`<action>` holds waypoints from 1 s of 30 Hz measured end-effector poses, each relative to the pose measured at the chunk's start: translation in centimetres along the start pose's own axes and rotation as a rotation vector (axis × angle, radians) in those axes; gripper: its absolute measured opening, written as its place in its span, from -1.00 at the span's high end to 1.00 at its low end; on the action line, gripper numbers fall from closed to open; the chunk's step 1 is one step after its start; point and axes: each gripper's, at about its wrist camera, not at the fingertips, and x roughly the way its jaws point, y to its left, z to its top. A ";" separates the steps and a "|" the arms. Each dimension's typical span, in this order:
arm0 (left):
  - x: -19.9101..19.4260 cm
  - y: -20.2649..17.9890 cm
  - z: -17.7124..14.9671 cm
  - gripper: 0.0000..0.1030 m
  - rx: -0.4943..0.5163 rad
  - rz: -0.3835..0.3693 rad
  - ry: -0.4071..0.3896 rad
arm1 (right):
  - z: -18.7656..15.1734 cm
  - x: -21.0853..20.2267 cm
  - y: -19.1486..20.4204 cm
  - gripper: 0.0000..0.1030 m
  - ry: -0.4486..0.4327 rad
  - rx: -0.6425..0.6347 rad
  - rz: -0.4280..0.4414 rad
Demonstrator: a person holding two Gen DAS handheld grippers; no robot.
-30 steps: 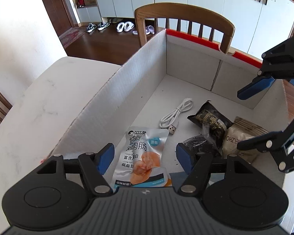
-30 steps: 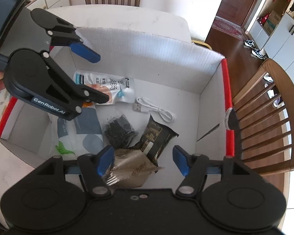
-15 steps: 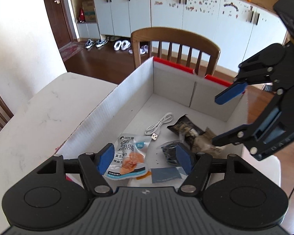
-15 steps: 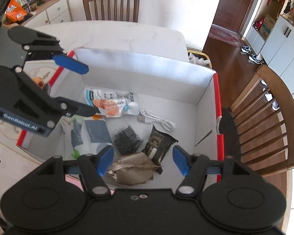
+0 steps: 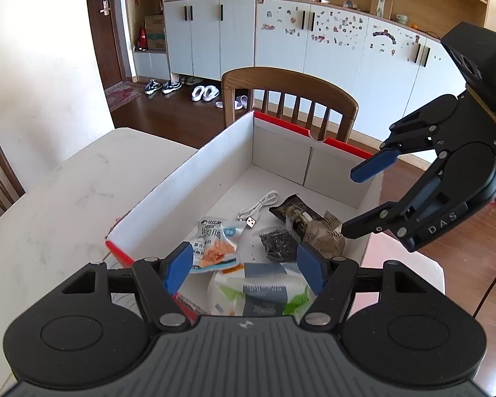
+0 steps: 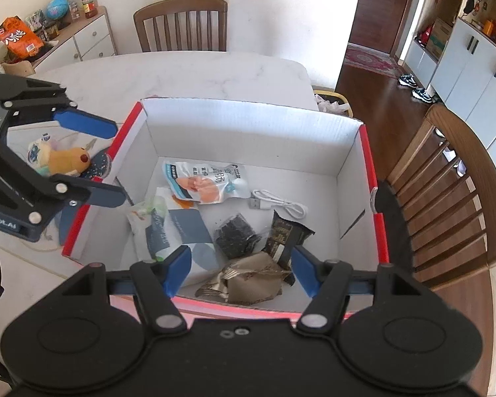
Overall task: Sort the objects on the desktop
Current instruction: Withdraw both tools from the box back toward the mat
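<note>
A white cardboard box (image 6: 248, 132) with red rims (image 5: 215, 172) sits on the marble table. Inside lie a white snack pouch (image 6: 205, 182) (image 5: 215, 244), a white USB cable (image 6: 277, 205) (image 5: 258, 205), a dark wrapper (image 6: 284, 235) (image 5: 294, 215), a black bag (image 6: 234, 235) (image 5: 276, 246), a brown bag (image 6: 251, 281) (image 5: 324, 235) and a white-green-blue pack (image 6: 168, 228) (image 5: 264, 291). My left gripper (image 5: 244, 269) (image 6: 105, 162) is open and empty above the box's near end. My right gripper (image 6: 239, 269) (image 5: 357, 201) is open and empty above the box's other end.
A yellow plush toy (image 6: 67, 158) and a blue disc (image 6: 97, 165) lie on the table beside the box. Wooden chairs (image 5: 291, 99) (image 6: 446, 192) (image 6: 182, 23) stand around the table. A sideboard (image 6: 66, 36) carries an orange bag and jars.
Both grippers have risen and drawn back from inside the box to above its ends. Both stay open and empty. The box contents have not moved.
</note>
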 end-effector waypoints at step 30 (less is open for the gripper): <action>-8.5 2.6 -7.2 -0.49 -0.012 -0.004 -0.121 | -0.6 -2.5 9.1 -0.51 -0.071 0.089 -0.006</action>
